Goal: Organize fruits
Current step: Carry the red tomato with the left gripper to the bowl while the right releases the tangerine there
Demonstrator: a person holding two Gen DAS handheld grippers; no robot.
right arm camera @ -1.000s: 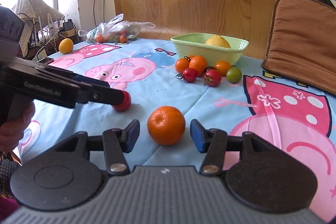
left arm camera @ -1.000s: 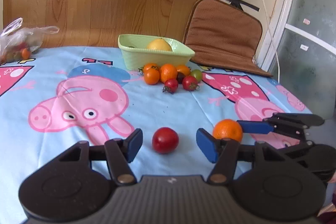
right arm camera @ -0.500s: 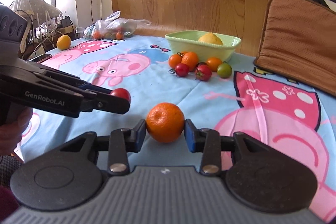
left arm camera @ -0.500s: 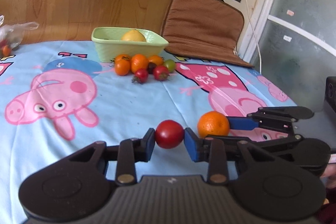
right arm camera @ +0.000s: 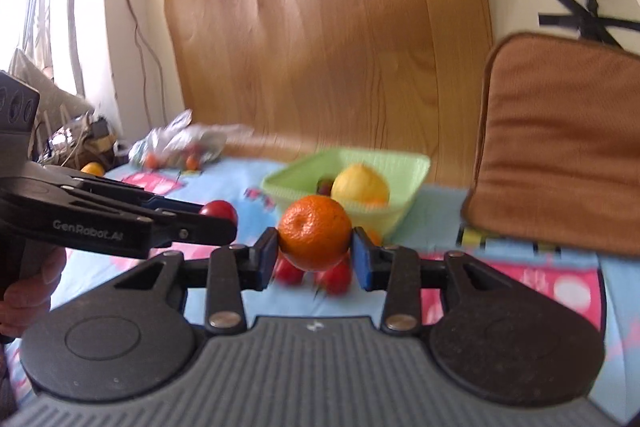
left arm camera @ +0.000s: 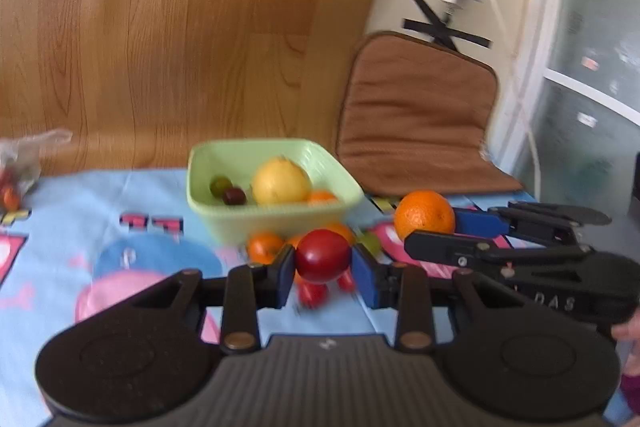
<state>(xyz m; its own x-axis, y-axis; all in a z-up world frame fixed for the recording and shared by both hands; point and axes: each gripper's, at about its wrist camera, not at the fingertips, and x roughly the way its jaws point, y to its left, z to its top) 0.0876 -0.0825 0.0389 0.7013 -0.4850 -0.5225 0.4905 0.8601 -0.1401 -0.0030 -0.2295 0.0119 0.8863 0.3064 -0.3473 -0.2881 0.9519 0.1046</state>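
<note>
My left gripper (left arm camera: 323, 271) is shut on a red tomato (left arm camera: 322, 255) and holds it above the table, short of the green bowl (left arm camera: 224, 217). My right gripper (right arm camera: 315, 254) is shut on an orange (right arm camera: 315, 231), also lifted; the orange shows in the left wrist view (left arm camera: 424, 215) too, and the tomato shows in the right wrist view (right arm camera: 218, 211). The green bowl (right arm camera: 408, 167) holds a yellow lemon (left arm camera: 281, 185), a small green and a dark fruit (left arm camera: 234, 195). Small oranges and tomatoes (left arm camera: 264, 247) lie in front of the bowl, partly hidden by the held fruit.
A blue cartoon-print cloth (left arm camera: 80, 211) covers the table. A brown chair cushion (left arm camera: 416, 119) leans at the back right. A plastic bag of fruit (right arm camera: 180, 143) lies at the far left, with a loose yellow fruit (right arm camera: 93, 169) beyond it. A wooden board stands behind.
Both grippers closed on their fruit, the left on the tomato and the right on the orange, then lifted them off the cloth and moved forward toward the green bowl.
</note>
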